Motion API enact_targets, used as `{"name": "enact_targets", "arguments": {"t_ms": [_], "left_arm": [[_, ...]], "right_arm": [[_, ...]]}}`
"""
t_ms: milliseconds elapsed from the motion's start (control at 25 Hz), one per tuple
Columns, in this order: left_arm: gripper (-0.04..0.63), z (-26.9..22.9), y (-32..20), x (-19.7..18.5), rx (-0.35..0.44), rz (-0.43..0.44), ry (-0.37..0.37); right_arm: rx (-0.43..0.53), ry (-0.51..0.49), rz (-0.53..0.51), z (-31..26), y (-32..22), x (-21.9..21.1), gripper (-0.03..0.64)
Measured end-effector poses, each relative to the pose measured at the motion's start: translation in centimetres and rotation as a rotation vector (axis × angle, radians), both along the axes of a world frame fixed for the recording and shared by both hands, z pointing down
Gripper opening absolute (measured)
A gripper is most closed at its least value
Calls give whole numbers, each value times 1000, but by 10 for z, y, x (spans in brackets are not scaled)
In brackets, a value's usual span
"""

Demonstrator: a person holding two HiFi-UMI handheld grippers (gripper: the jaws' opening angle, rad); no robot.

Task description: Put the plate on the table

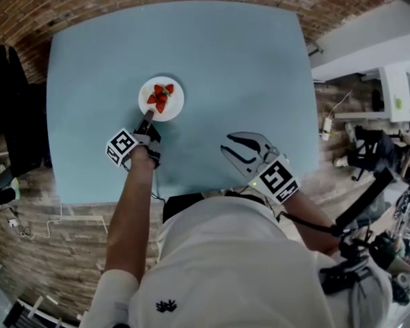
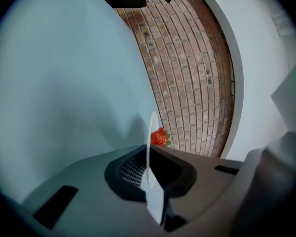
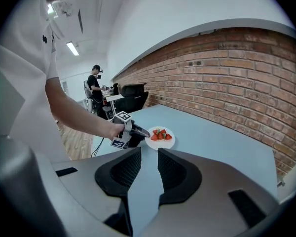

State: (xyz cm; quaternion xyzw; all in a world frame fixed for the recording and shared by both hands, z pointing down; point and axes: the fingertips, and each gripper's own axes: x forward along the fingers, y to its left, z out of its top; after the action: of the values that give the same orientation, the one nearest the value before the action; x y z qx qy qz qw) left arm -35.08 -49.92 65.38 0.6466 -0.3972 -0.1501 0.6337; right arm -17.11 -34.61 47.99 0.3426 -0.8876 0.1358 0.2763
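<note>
A small white plate point(image 1: 161, 98) with several strawberries point(image 1: 160, 98) lies level on the light blue table point(image 1: 246, 60), left of centre. My left gripper point(image 1: 147, 117) reaches it from the near side and is shut on its near rim. In the left gripper view the plate rim point(image 2: 149, 152) runs edge-on between the closed jaws point(image 2: 149, 158), with one strawberry point(image 2: 159, 137) beyond. My right gripper point(image 1: 227, 145) hovers open near the table's front edge, holding nothing. The right gripper view looks past its parted jaws point(image 3: 149, 157) at the plate point(image 3: 161, 137) and the left gripper point(image 3: 133, 131).
A brick wall point(image 3: 237, 78) runs along the table's far side. A black chair point(image 1: 14, 108) stands left of the table. Stands and cables point(image 1: 369, 156) crowd the right. Another person point(image 3: 95, 80) is far back in the room.
</note>
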Motion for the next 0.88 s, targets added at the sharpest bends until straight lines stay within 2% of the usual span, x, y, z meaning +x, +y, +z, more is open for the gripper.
{"name": "enact_targets", "arguments": {"t_ms": [480, 560, 720, 880], "left_arm": [[11, 25, -18, 15, -92, -7, -31], [11, 29, -19, 15, -115, 3, -83], [38, 38, -18, 14, -171, 64, -248], [76, 38, -20, 14, -174, 143, -419]], "right_arm": [[-17, 2, 66, 0, -2, 24, 98], [-14, 2, 76, -2, -1, 28, 98], [-4, 2, 88, -6, -1, 33, 98], [9, -8, 107, -10, -1, 36, 98]]}}
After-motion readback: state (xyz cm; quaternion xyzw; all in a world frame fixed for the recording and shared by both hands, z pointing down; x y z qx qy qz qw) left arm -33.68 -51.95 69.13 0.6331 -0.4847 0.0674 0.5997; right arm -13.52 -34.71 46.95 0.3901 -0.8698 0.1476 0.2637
